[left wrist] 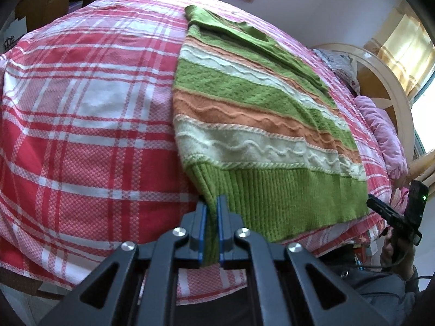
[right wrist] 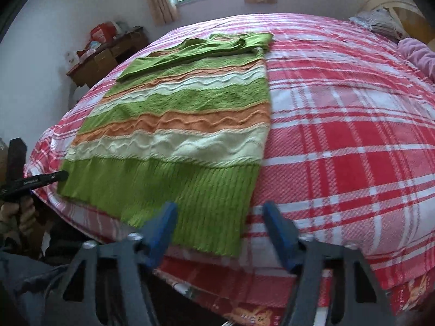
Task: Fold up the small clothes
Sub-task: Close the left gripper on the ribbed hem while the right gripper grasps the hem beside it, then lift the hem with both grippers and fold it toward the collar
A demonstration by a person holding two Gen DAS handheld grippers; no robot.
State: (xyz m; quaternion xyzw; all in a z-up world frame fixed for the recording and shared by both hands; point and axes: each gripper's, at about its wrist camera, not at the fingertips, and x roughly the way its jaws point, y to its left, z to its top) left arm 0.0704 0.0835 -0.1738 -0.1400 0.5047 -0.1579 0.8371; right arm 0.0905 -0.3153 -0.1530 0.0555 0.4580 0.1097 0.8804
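Striped green, orange and white knit sweater (right wrist: 176,125) lying flat on the red plaid bedspread (right wrist: 339,141), left gripper (left wrist: 211,206) pinching its ribbed hem corner, right gripper (right wrist: 220,214) spread wide above the hem's near edge

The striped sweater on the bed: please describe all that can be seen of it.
The striped sweater is a knitted piece with green, orange and cream bands, wavy raised lines across them, and a ribbed green hem. It lies flat on the red plaid bedcover, already folded lengthwise, with a green sleeve laid across the top. The left hand-held gripper is shut on the hem's corner; the right hand-held gripper hangs open over the hem near the other corner, not touching it.
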